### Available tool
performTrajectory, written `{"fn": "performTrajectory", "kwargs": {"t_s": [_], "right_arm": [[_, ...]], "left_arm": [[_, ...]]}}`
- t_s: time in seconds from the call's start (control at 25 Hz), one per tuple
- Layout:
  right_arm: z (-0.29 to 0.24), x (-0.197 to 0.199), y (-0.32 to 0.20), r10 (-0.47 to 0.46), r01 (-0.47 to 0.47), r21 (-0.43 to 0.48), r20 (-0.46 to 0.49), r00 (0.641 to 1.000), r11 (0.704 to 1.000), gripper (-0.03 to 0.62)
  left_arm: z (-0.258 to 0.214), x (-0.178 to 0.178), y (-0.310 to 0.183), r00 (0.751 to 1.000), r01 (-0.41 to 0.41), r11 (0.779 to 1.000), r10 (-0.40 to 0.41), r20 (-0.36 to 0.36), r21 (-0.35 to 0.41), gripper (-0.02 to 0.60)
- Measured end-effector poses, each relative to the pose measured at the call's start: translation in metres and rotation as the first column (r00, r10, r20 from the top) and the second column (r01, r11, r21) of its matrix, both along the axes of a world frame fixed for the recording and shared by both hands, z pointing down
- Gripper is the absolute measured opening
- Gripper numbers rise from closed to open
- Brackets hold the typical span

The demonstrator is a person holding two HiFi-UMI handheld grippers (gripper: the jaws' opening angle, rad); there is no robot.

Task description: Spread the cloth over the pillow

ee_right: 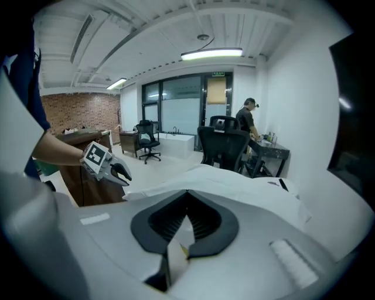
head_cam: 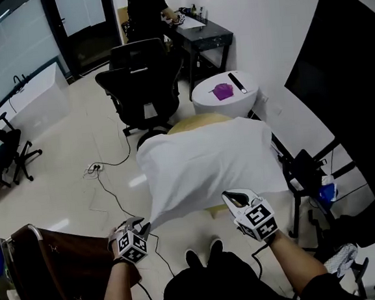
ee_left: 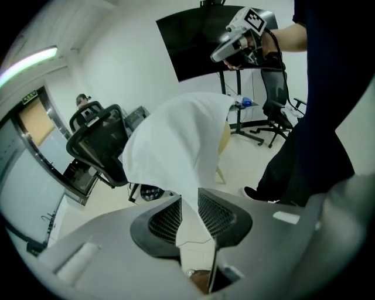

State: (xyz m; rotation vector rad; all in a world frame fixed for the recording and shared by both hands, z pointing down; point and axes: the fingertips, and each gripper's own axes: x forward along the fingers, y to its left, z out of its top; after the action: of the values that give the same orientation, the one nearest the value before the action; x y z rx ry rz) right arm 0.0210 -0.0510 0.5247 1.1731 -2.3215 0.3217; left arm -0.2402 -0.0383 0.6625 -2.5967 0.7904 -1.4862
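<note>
With jaws nipped narrow on the cloth (head_cam: pixel 208 157), the left gripper (head_cam: pixel 140 224) at its near-left corner and the right gripper (head_cam: pixel 235 198) at its near edge, the cloth drapes over the pillow (head_cam: pixel 201 120), so spreading seems under way, and next likely means drawing both corners down evenly.

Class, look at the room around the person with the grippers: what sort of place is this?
Most likely an office or lab workroom. There are black office chairs, a desk against the wall with a person at it, and glass partitions.
</note>
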Motion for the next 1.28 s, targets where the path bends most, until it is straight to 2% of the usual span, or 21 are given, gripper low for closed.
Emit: {"fn": "performTrajectory", "kwargs": {"t_s": [0.2,0.36,0.44,0.6,0.76,0.92,1.16,1.28], "right_arm": [[-0.026,0.033,0.005,0.06,-0.062,0.057,0.041,0.997,0.996,0.006],[-0.042,0.059,0.009,0.074,-0.081,0.094,0.076,0.994,0.992,0.006],[-0.048,0.07,0.011,0.07,-0.077,0.104,0.076,0.995,0.992,0.006],[-0.059,0.093,0.016,0.032,-0.042,0.13,0.08,0.996,0.991,0.006],[-0.063,0.116,0.021,0.016,-0.034,0.126,0.143,0.99,0.991,0.006],[-0.057,0.127,0.03,-0.046,0.028,0.117,0.153,0.987,0.993,0.006],[-0.047,0.133,0.04,-0.125,0.109,0.118,0.14,0.982,0.987,0.006],[-0.051,0.13,0.041,-0.136,0.118,0.123,0.15,0.979,0.985,0.006]], "left_arm": [[-0.071,0.038,-0.014,0.986,0.021,0.994,-0.004,-0.164,0.104,0.078],[-0.114,0.082,-0.014,0.976,-0.01,0.984,0.049,-0.212,0.177,0.078],[-0.131,0.104,-0.013,0.969,-0.018,0.98,0.066,-0.238,0.197,0.078],[-0.155,0.158,-0.003,0.94,-0.025,0.98,0.091,-0.33,0.198,0.078],[-0.164,0.205,0.01,0.938,-0.05,0.975,0.121,-0.326,0.217,0.078],[-0.169,0.243,0.023,0.93,-0.043,0.977,0.115,-0.35,0.207,0.078],[-0.167,0.276,0.036,0.92,-0.007,0.979,0.086,-0.382,0.205,0.078],[-0.168,0.288,0.042,0.913,-0.025,0.979,0.104,-0.394,0.201,0.078]]}}
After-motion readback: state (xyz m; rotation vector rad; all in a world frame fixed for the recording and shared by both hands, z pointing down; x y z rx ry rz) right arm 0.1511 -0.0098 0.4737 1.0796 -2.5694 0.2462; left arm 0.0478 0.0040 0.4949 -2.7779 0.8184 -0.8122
